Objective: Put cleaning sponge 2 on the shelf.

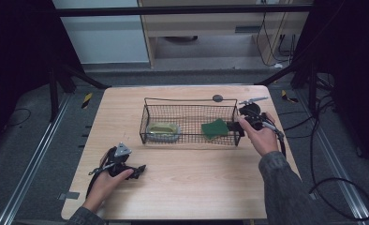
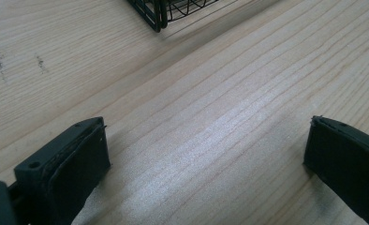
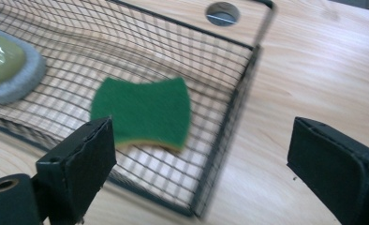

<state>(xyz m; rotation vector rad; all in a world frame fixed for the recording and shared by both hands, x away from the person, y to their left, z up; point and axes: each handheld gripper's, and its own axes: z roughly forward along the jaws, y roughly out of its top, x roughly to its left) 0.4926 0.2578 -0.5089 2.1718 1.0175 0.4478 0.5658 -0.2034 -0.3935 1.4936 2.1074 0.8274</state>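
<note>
The sponge (image 3: 143, 112) lies flat on the floor of the basket (image 1: 189, 101), near its right end wall, with your right gripper (image 1: 239, 125) just outside that wall, jaws spread wide and holding nothing. Expect the sponge to be light, soft and springy: it will squash under the pads rather than slip, so pinch it across its narrow waist or by one edge, and don't clamp hard. The basket's right wall stands between your gripper and the sponge, so you would have to come over the rim, not through it. At the basket's left end sits a green soap in a grey dish (image 1: 163, 130), well apart from the sponge. Your left gripper (image 1: 138, 170) rests on the bench (image 1: 196, 187) in front of the basket, also released and empty.
</note>
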